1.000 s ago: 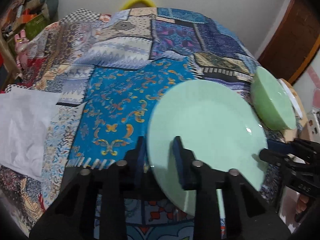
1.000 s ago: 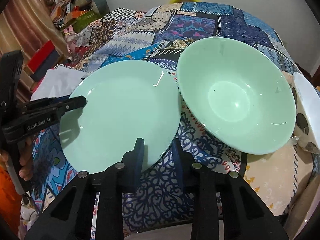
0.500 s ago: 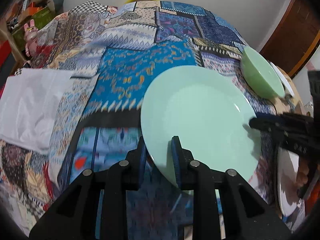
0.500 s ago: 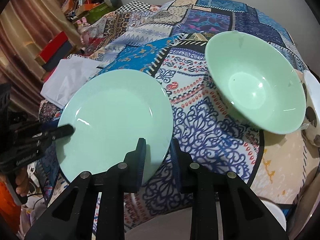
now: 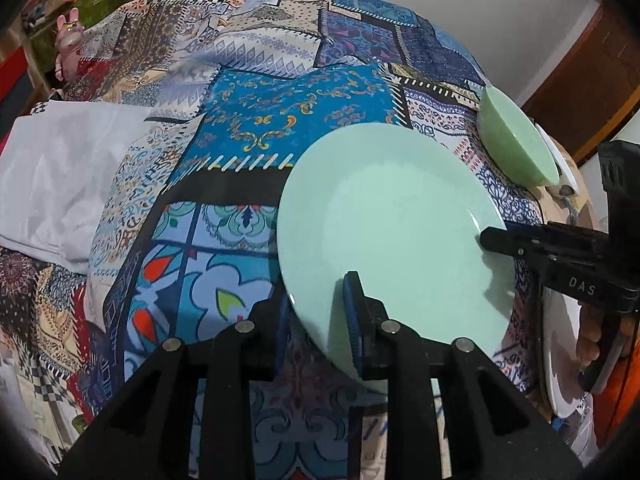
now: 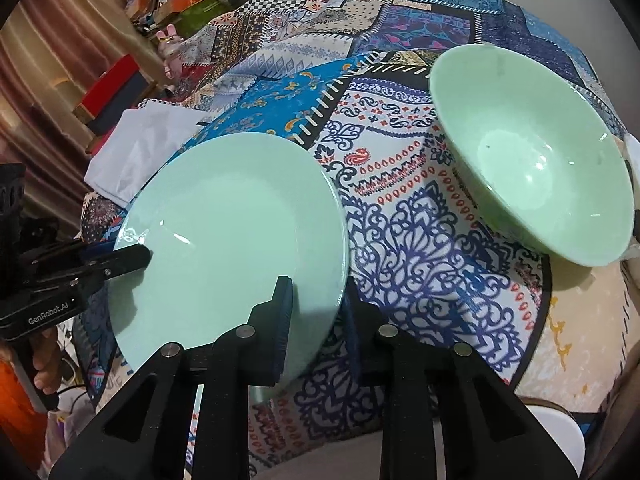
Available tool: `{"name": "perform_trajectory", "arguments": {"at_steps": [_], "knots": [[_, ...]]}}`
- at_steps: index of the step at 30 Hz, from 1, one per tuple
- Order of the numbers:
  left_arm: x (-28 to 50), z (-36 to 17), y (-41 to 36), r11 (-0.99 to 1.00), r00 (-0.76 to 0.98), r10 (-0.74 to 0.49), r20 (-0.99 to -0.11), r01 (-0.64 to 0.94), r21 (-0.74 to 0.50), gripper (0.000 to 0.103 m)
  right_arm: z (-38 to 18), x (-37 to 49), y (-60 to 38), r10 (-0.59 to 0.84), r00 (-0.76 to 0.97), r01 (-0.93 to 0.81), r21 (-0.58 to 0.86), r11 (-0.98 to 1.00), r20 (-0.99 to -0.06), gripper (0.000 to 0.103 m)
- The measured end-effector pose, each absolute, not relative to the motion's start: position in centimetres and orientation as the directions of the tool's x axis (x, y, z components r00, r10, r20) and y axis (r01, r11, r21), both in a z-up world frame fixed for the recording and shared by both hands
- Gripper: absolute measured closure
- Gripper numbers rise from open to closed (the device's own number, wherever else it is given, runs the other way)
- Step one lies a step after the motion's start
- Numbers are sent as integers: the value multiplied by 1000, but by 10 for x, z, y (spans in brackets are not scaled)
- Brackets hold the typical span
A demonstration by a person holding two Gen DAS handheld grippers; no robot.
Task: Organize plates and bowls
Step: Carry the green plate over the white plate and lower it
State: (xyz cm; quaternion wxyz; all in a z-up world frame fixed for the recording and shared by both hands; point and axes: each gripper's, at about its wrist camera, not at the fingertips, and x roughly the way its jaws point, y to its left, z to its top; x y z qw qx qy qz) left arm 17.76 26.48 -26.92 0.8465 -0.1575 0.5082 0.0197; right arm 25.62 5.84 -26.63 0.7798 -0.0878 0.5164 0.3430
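Observation:
A pale green plate [image 5: 392,216] is held off the table by both grippers. My left gripper [image 5: 318,312] is shut on its left rim. My right gripper [image 6: 316,312] is shut on its right rim; the plate also shows in the right wrist view [image 6: 232,240]. The right gripper appears at the plate's far edge in the left wrist view [image 5: 560,256], and the left gripper at the plate's left edge in the right wrist view [image 6: 80,268]. A pale green bowl [image 6: 532,152] sits on the table to the right, also in the left wrist view [image 5: 516,140].
A patchwork cloth [image 5: 280,112] covers the round table. A white folded cloth [image 5: 60,176] lies at its left. A white plate [image 5: 560,360] sits low at the right. White dishes [image 6: 634,152] lie behind the bowl. Cluttered shelves [image 6: 120,92] stand at the far left.
Both grippers have carried the plate back toward the near table edge and away from the bowl. The gap between plate and bowl has widened.

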Motion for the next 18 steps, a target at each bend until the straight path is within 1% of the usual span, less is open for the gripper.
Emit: {"name": "perform_trajectory", "arguments": {"at_steps": [5, 10, 18], "knots": [[182, -272, 271, 933, 495, -150, -856, -215, -287, 77, -263, 247, 55, 450, 251, -626, 211, 751, -857, 82], [176, -268, 266, 936, 507, -120, -853, -228, -267, 77, -257, 238, 48, 453, 275, -628, 198, 752, -848, 82], [161, -251, 253, 940, 532, -121, -838, -210, -269, 77, -233, 223, 30, 480, 320, -620, 202, 758, -817, 82]]}}
